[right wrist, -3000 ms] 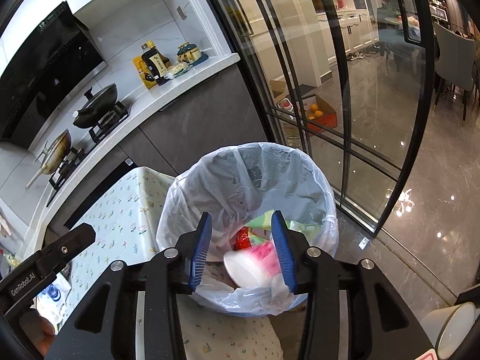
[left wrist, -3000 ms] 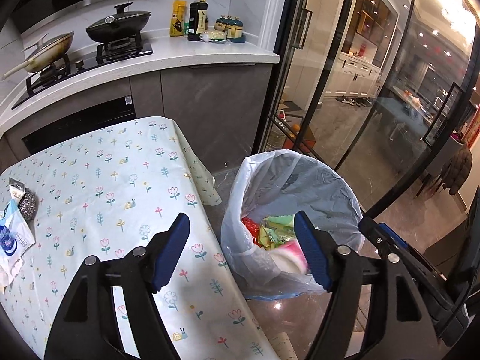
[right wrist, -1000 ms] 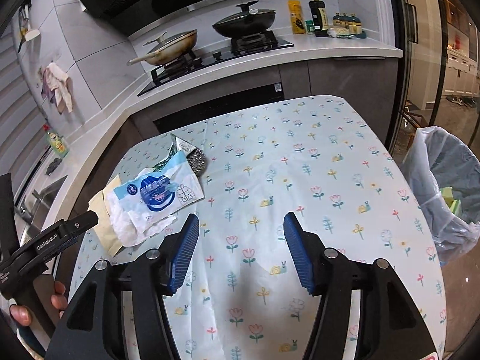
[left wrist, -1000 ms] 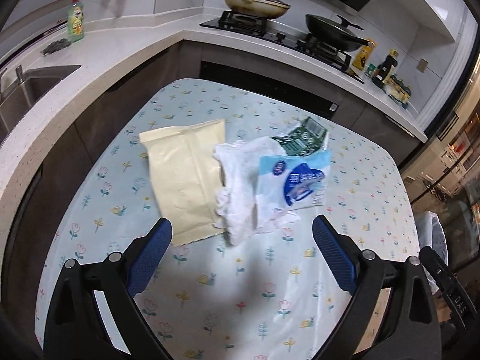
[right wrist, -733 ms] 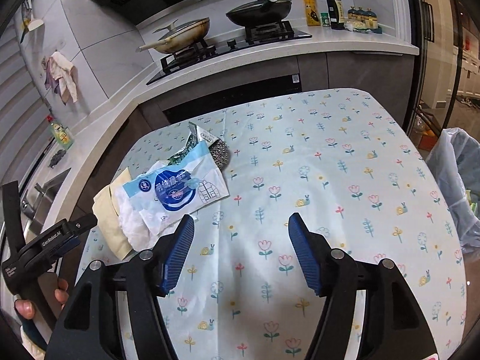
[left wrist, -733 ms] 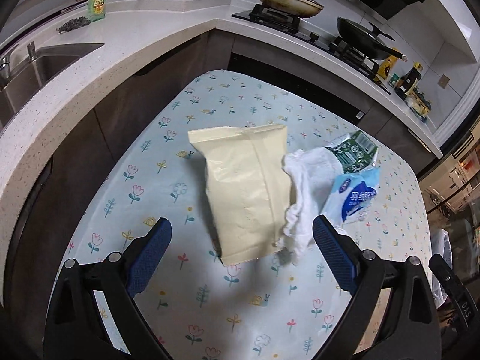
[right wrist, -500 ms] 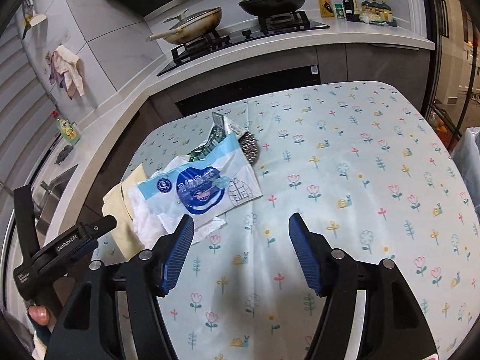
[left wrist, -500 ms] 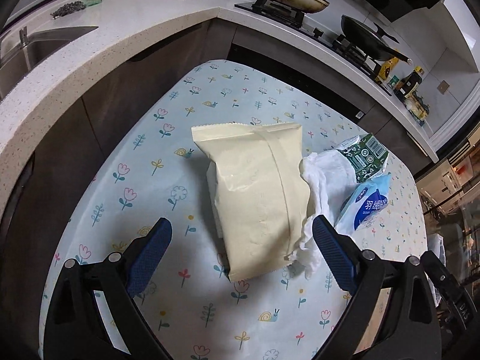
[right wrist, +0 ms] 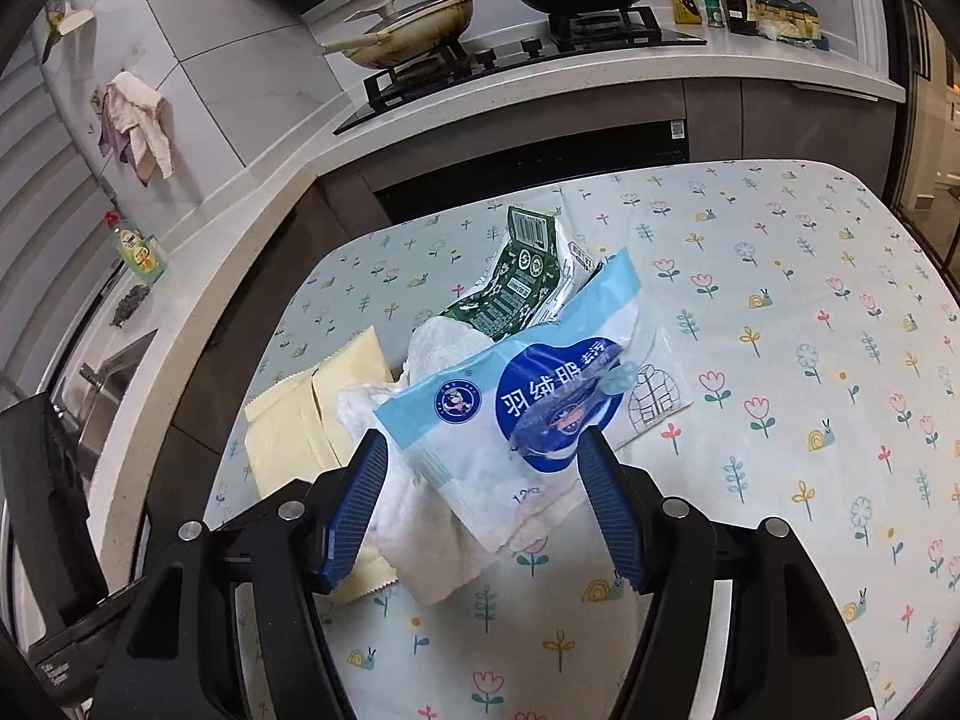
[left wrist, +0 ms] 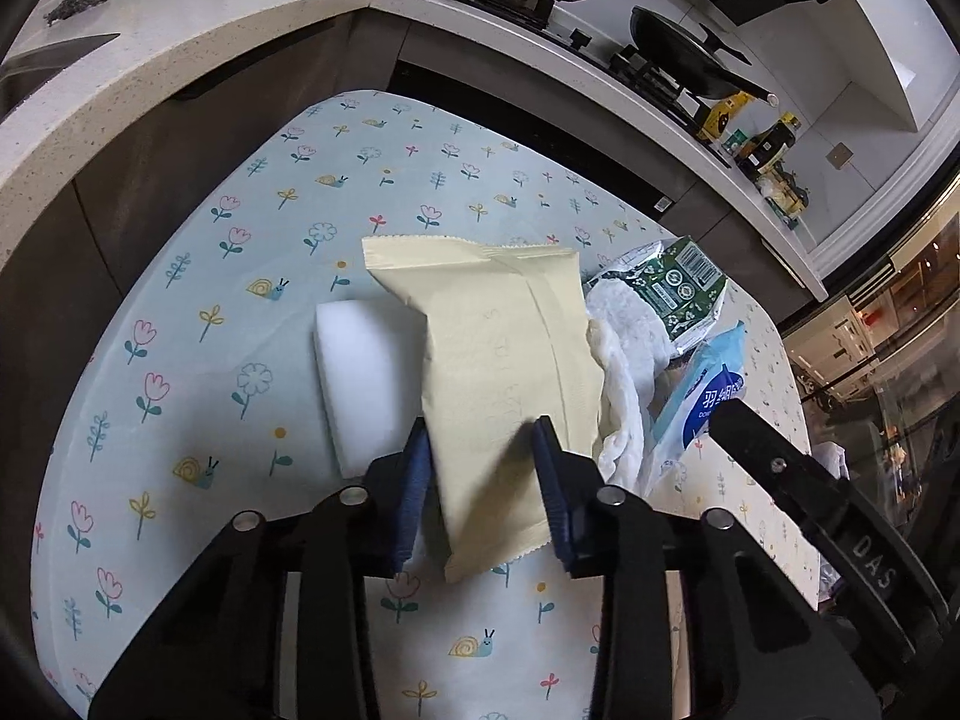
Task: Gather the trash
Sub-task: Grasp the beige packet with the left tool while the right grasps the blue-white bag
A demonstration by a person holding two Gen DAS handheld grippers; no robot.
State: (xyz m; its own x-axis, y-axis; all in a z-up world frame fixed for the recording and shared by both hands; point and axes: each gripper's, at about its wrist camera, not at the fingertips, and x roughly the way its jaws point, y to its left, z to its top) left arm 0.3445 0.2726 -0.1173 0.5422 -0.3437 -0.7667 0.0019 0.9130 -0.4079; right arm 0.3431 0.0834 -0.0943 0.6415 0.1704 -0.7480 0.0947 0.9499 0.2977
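Two sets of blue-padded jaws frame our view. Our left gripper is closing its jaws, and the pale yellow packet sits between them, its sides against both pads. Our right gripper stands wide, straddling the blue-and-white wipes pouch without touching it. Under that pouch lies a crumpled white tissue, and just behind it a green wrapper. A white sponge block rests partly beneath the yellow packet. All of it lies on the flowered tablecloth, with the stove counter beyond.
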